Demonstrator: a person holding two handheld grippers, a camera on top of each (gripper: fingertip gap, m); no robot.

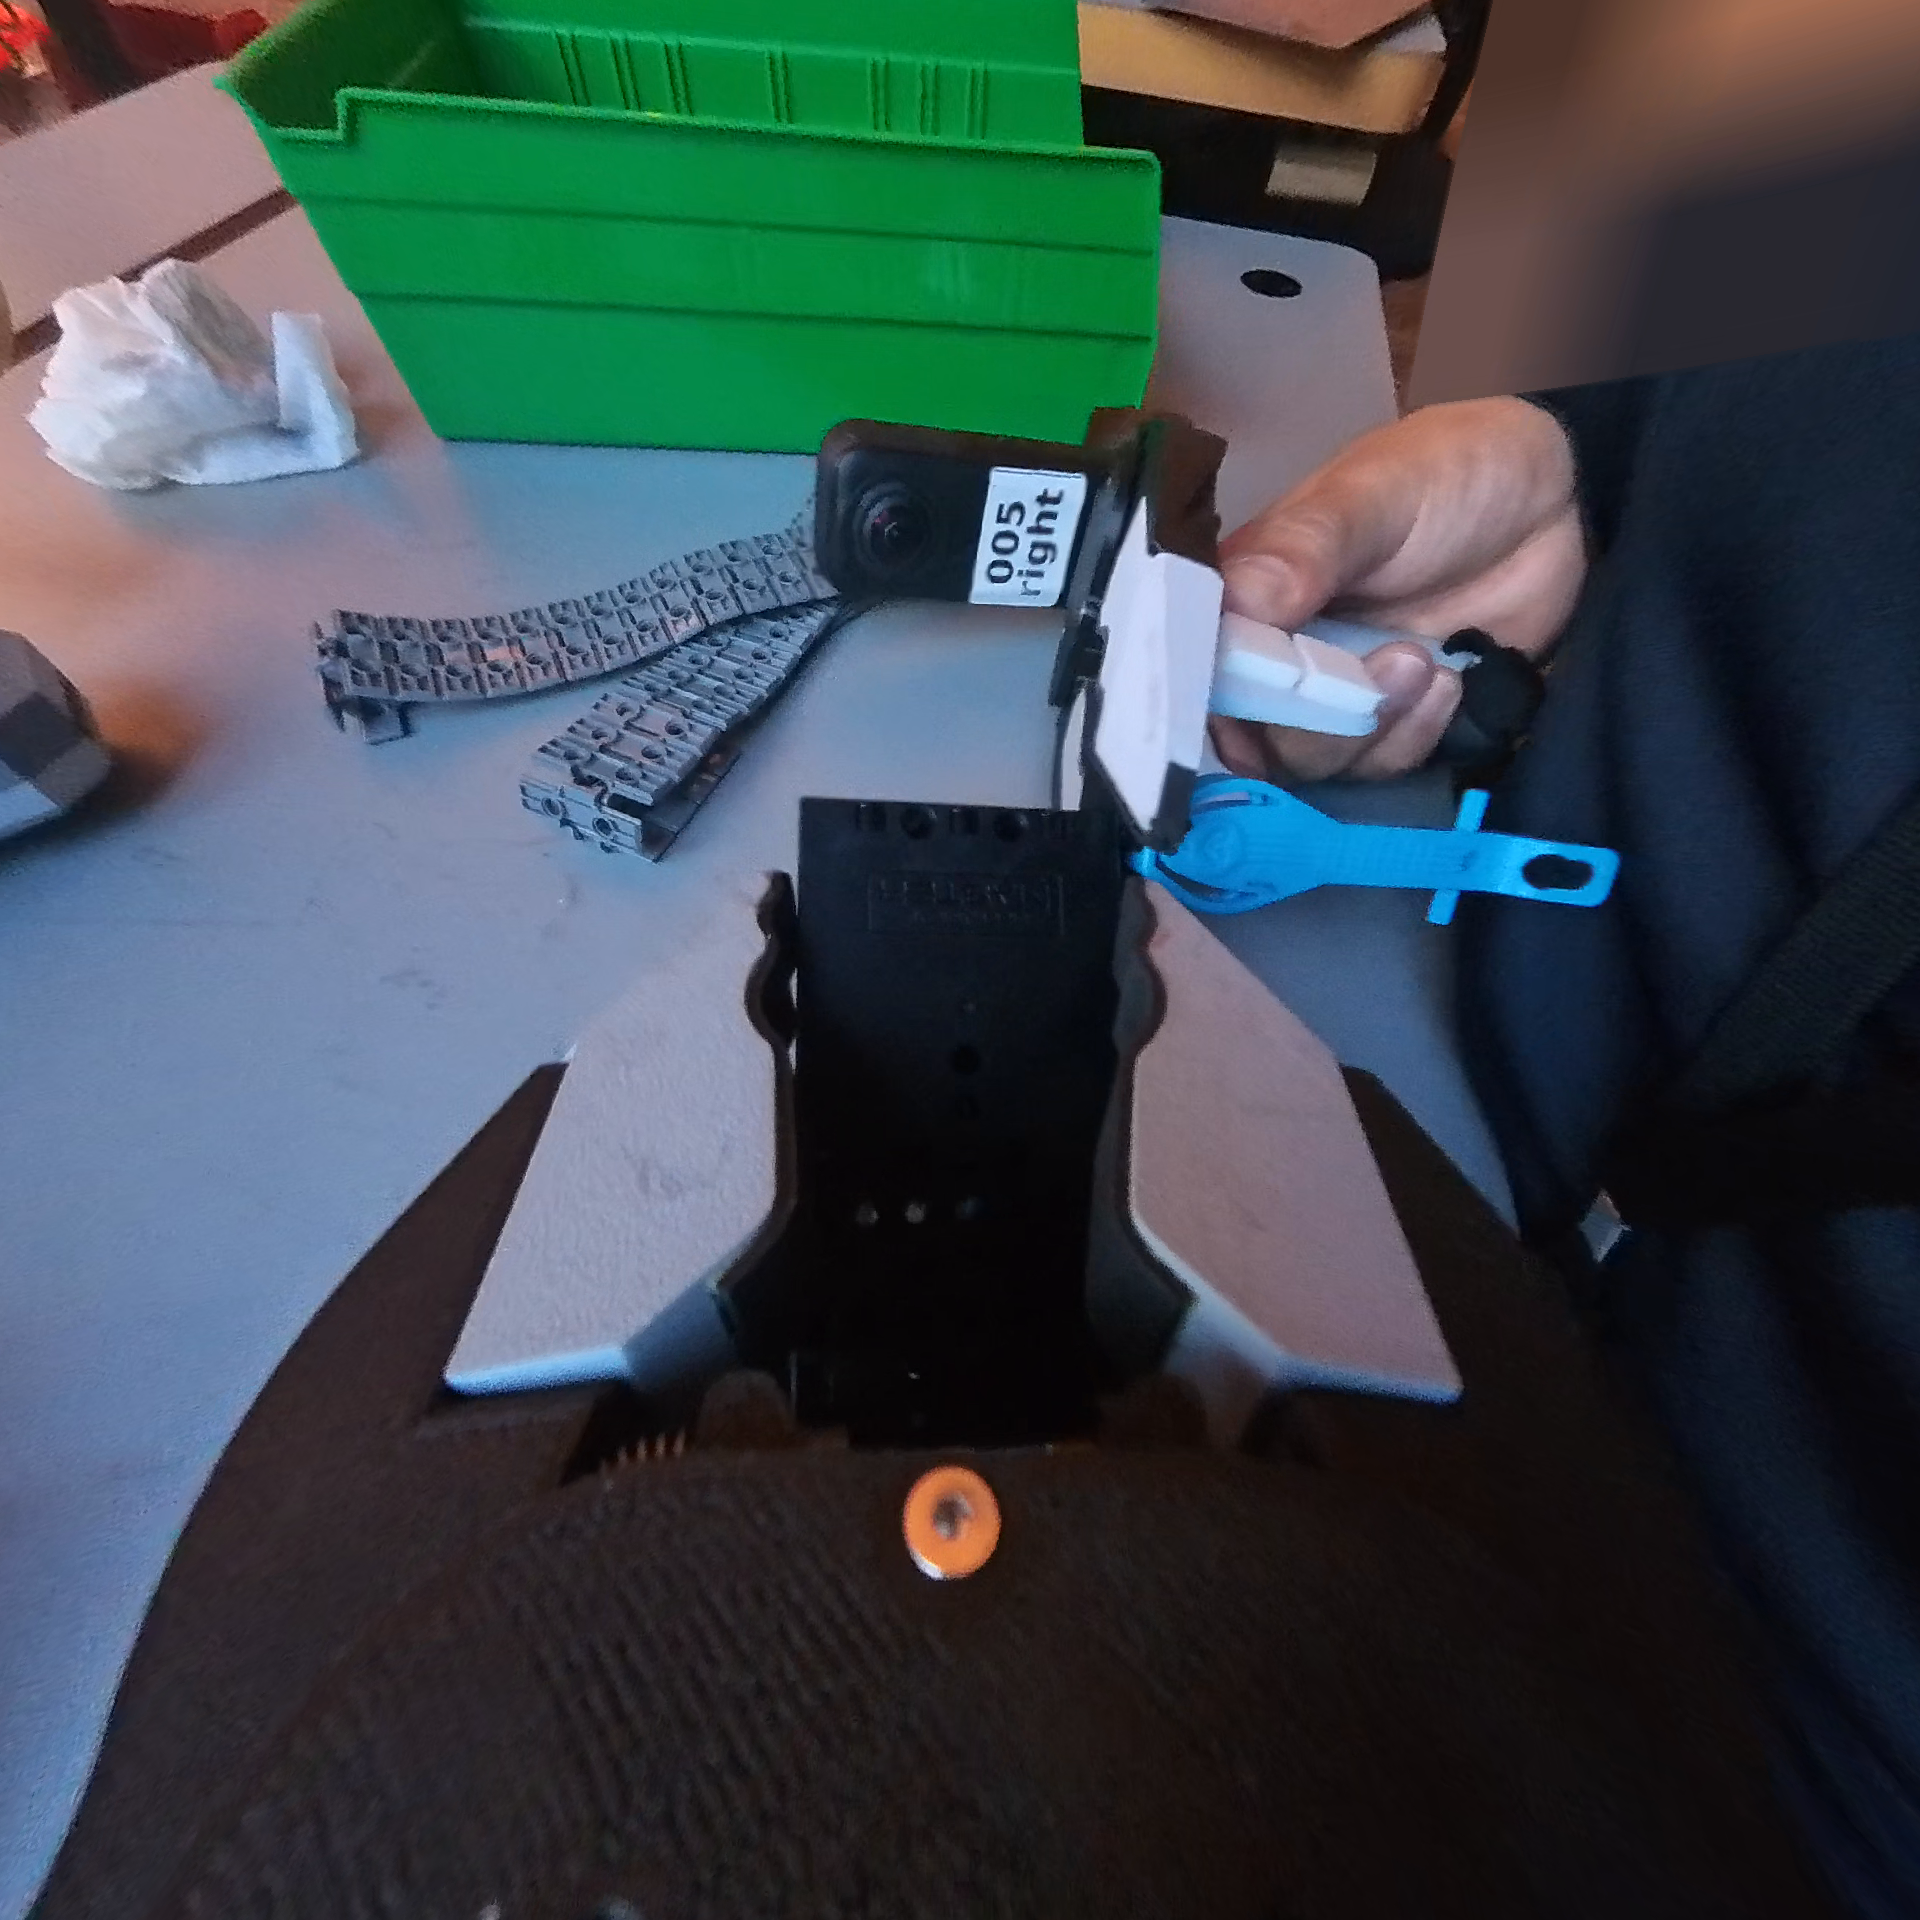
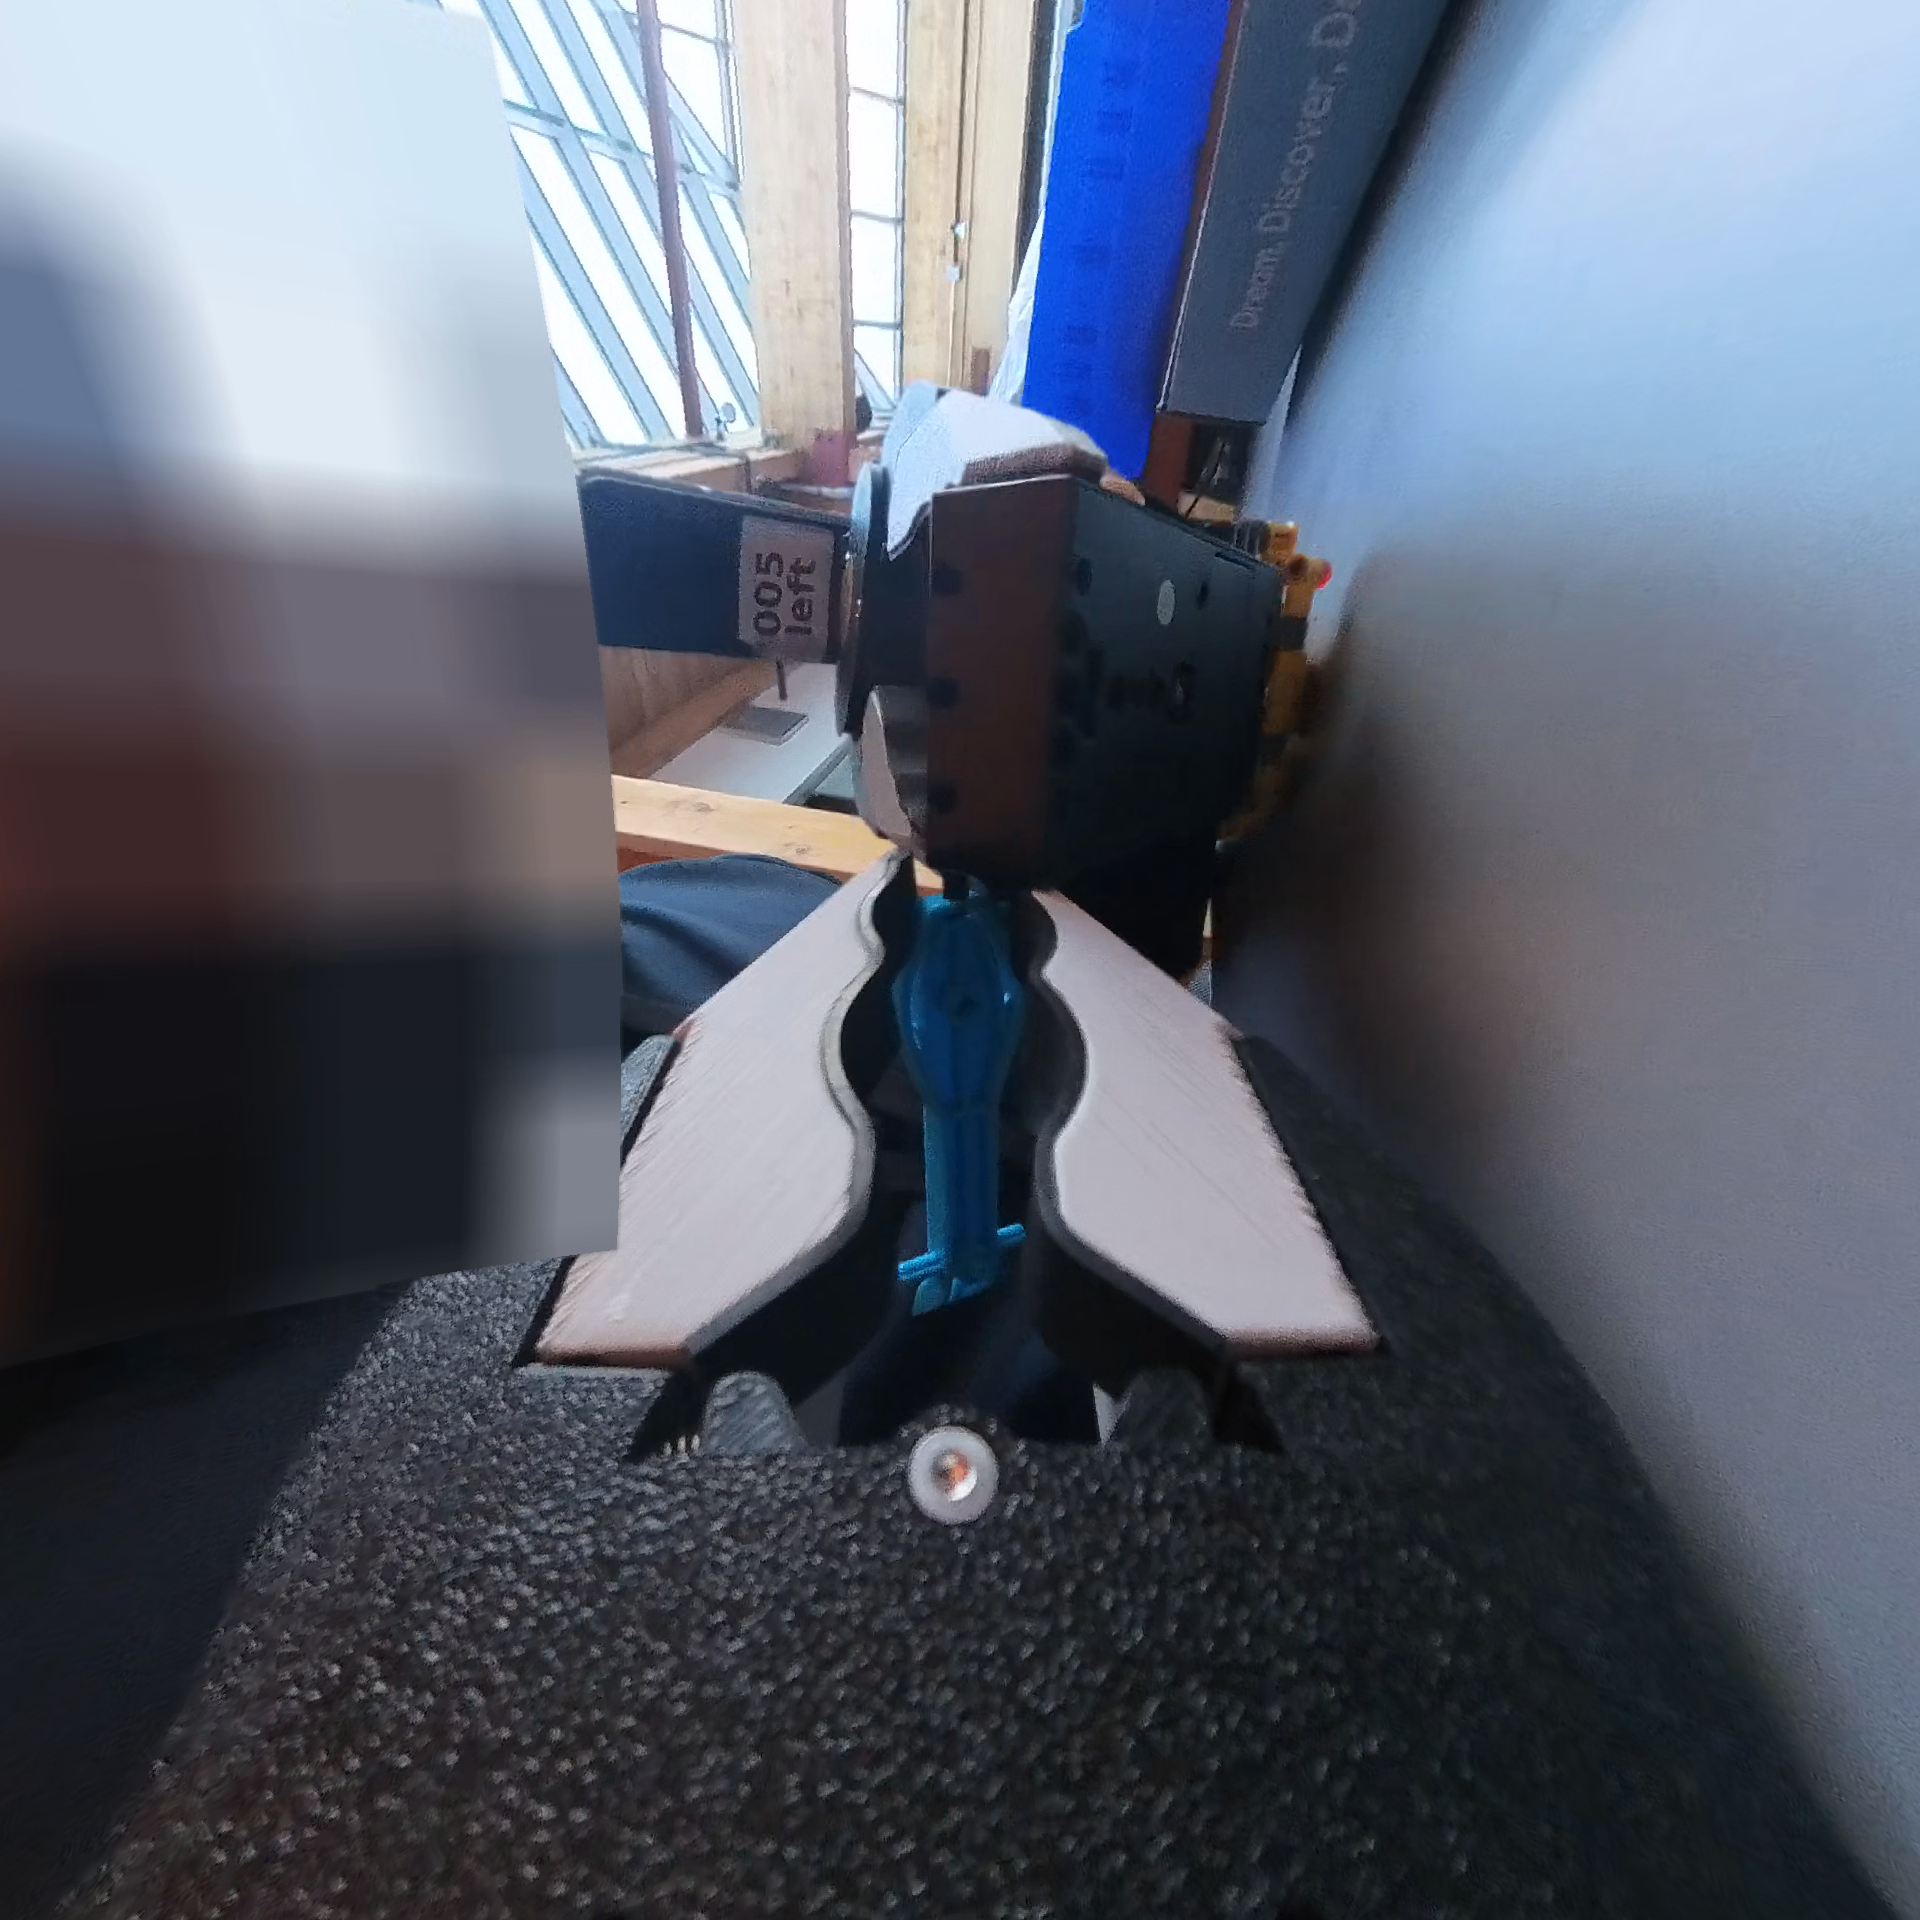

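Observation:
My left gripper [image 1: 956, 914] is shut on a black rectangular plastic block [image 1: 951, 1091] and holds it above the grey table [image 1: 260, 987]. My right gripper [image 1: 1169, 810], held by a hand [image 1: 1434, 540], is at the block's far right corner. It is shut on a flat blue plastic tool [image 1: 1351, 857]. In the right wrist view the right gripper [image 2: 966, 904] grips the blue tool [image 2: 961, 1039] edge-on. The tool's tip touches the lower edge of the black block [image 2: 1143, 675]. A grey finger [image 2: 977, 436] of the left gripper shows on the block.
A green plastic bin [image 1: 727, 260] stands behind on the table. Two grey cable-chain strips [image 1: 582, 644] lie in front of it. Crumpled white paper [image 1: 177, 384] lies at the left. A person in dark clothing sits at the right. A blue board [image 2: 1122, 208] leans behind.

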